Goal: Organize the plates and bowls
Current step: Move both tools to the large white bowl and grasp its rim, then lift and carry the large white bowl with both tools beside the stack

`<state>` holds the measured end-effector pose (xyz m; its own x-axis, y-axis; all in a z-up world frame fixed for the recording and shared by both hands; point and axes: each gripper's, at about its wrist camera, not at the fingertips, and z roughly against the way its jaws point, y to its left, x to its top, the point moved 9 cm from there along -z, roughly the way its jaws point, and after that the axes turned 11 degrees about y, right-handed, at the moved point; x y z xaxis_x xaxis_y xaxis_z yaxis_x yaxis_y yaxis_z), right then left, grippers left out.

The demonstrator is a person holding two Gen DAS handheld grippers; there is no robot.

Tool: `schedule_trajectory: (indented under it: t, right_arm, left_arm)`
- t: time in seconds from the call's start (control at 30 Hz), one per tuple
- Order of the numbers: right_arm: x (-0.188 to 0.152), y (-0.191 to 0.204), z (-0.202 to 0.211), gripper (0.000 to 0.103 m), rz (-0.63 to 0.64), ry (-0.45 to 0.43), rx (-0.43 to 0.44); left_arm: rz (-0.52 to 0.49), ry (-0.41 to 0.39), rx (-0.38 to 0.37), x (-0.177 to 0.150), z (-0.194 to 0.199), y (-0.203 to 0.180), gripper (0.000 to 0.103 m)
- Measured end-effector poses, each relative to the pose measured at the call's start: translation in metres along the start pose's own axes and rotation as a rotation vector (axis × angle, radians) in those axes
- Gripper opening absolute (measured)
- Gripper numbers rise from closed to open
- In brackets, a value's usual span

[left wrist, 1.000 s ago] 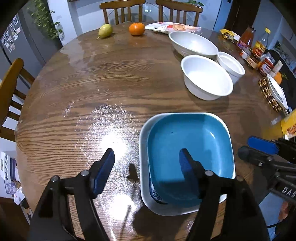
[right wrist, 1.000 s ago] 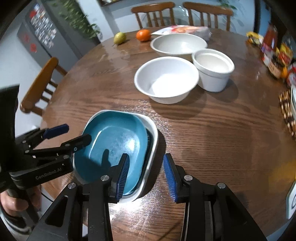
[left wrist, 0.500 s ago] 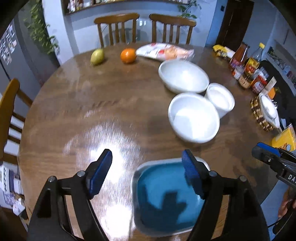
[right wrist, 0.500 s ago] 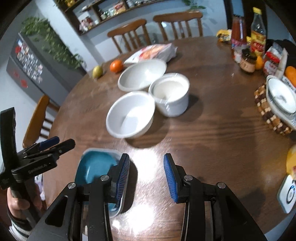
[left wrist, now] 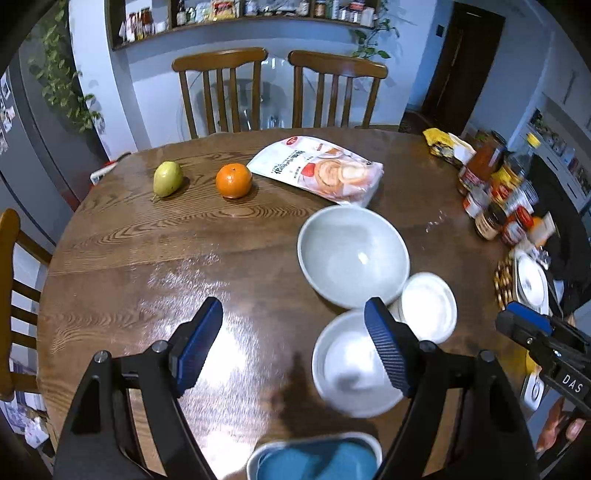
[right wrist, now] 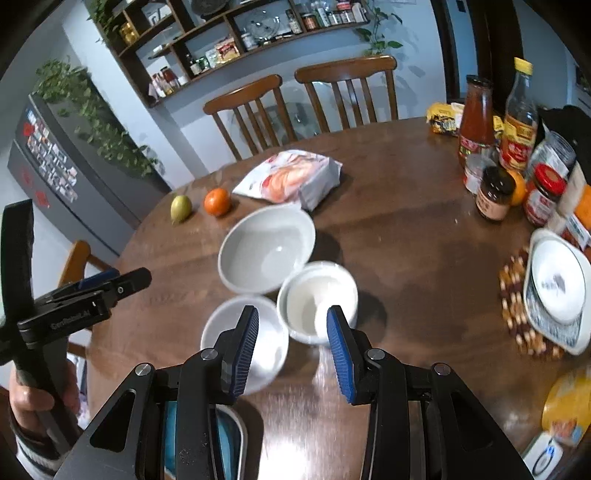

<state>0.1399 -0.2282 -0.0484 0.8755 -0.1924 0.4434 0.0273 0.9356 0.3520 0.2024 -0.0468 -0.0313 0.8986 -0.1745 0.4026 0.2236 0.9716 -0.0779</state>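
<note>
Bowls ahead of your grippers look glazed, rigid, slippery, breakable; pinch the nearest white bowl by its rim; left gripper gapes empty; right gripper half-open, empty.

I am working in a home dining area. A round wooden table is standing before me, with two wooden chairs sitting at its far side. A wall shelf is holding jars and packets. Sauce bottles are crowding the table's right edge, and a magnet-covered fridge is standing at left.
</note>
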Motion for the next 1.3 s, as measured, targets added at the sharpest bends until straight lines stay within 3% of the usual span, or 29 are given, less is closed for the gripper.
schedule_trajectory:
  t: [0.23, 0.43, 0.6, 0.67, 0.83, 0.9, 1.03, 1.3]
  right_arm:
    - [0.050, -0.010, -0.053, 0.039, -0.025, 0.091, -0.005]
    - [0.068, -0.022, -0.105, 0.039, -0.076, 0.174, 0.043]
    - [0.075, -0.024, -0.130, 0.039, -0.092, 0.215, 0.082]
    - [0.076, -0.023, -0.137, 0.039, -0.089, 0.228, 0.086]
    - [0.072, -0.022, -0.154, 0.039, -0.075, 0.269, 0.085]
    - [0.071, -0.023, -0.158, 0.024, -0.079, 0.280, 0.092]
    - [0.069, -0.023, -0.165, 0.013, -0.066, 0.300, 0.092]
    - [0.074, -0.022, -0.164, 0.008, -0.063, 0.285, 0.067]
  left_arm:
    - [0.059, 0.076, -0.041, 0.032, -0.048, 0.003, 0.078]
    - [0.097, 0.166, -0.095, 0.034, -0.098, 0.002, 0.077]
    - [0.116, 0.197, -0.126, 0.041, -0.118, 0.001, 0.077]
    - [0.118, 0.203, -0.132, 0.043, -0.123, 0.001, 0.072]
    - [0.112, 0.233, -0.154, 0.047, -0.138, -0.006, 0.042]
    - [0.109, 0.244, -0.164, 0.045, -0.142, -0.008, 0.030]
    - [0.115, 0.270, -0.179, 0.041, -0.153, -0.010, 0.014]
    - [0.097, 0.264, -0.179, 0.041, -0.154, -0.013, 0.012]
